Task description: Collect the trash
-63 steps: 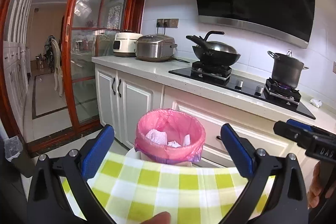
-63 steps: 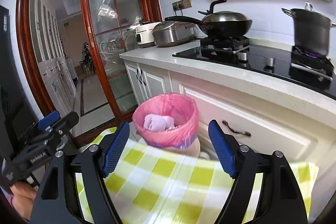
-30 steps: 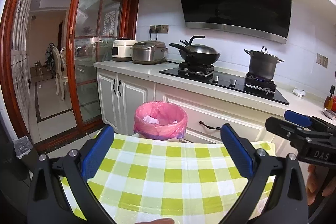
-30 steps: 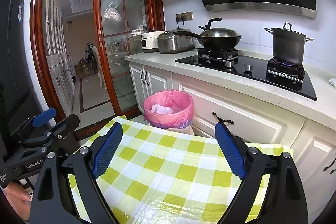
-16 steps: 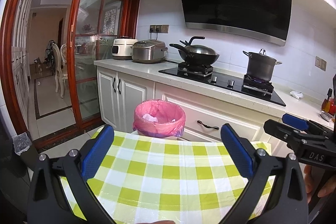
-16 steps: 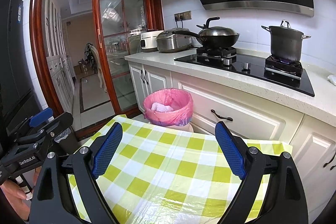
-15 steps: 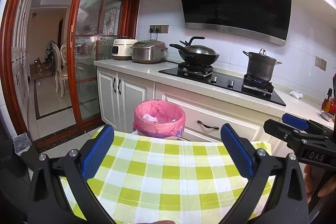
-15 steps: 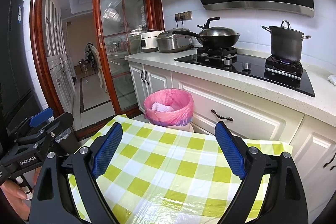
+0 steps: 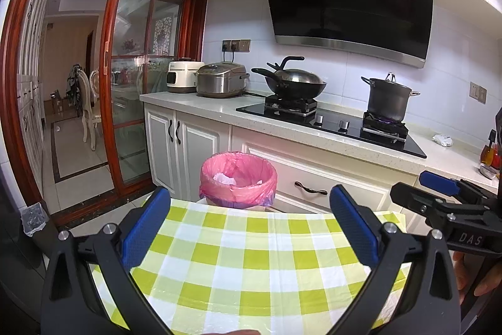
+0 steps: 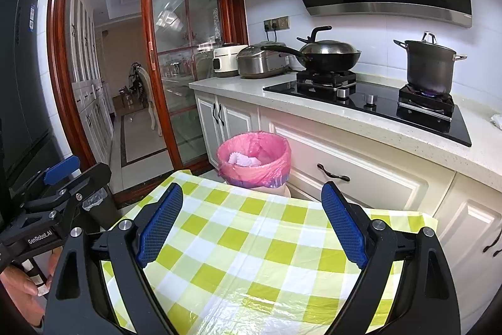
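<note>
A bin with a pink liner (image 9: 238,179) stands on the floor against the white cabinets, beyond the far edge of a table with a green and white checked cloth (image 9: 251,256). White crumpled paper (image 9: 223,178) lies inside the bin. The bin also shows in the right wrist view (image 10: 254,157). My left gripper (image 9: 248,228) is open and empty above the cloth. My right gripper (image 10: 251,220) is open and empty above the cloth, to the right of the left one. A white crumpled scrap (image 9: 442,140) lies on the counter right of the hob.
A white counter (image 9: 219,110) carries two cookers (image 9: 221,79), a wok (image 9: 293,82) and a pot (image 9: 388,98) over a lit burner. A glass sliding door (image 9: 138,83) stands at left. A small dark bin (image 9: 33,218) sits on the floor at left.
Both grippers have drawn back and up from the pink bin, so more checked cloth and counter show. Both stay open and empty.
</note>
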A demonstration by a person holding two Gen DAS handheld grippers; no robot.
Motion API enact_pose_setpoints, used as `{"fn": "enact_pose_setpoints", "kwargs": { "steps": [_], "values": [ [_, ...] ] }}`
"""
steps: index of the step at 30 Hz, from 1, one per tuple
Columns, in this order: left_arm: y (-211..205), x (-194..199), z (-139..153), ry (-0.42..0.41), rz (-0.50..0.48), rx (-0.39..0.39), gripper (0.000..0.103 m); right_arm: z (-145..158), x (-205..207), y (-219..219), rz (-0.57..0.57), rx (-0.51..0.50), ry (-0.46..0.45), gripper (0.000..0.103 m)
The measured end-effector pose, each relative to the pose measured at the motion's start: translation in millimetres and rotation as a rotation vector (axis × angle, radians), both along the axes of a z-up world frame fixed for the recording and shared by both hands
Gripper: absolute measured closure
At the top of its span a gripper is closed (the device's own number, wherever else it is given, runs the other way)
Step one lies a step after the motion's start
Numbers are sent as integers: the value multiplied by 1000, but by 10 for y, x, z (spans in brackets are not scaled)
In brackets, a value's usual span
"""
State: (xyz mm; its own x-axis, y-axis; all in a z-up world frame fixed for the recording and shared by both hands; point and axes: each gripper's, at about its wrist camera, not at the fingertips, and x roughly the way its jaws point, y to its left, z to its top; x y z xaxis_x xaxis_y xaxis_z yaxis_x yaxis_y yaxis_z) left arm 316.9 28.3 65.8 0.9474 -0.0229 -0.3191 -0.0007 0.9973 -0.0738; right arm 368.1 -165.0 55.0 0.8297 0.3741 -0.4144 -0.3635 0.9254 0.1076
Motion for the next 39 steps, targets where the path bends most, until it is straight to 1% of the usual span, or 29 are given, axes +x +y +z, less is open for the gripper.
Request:
{"fn": "enact_pose_setpoints", "kwargs": {
  "steps": [16,39],
  "values": [
    [-44,4,-23,10,-5,23,5,-14,7,-33,-5,5,4,18],
    [-74,-28,-80,14,-9,26,5,-75,-24,-110,-20,17,11,18]
  ]
}}
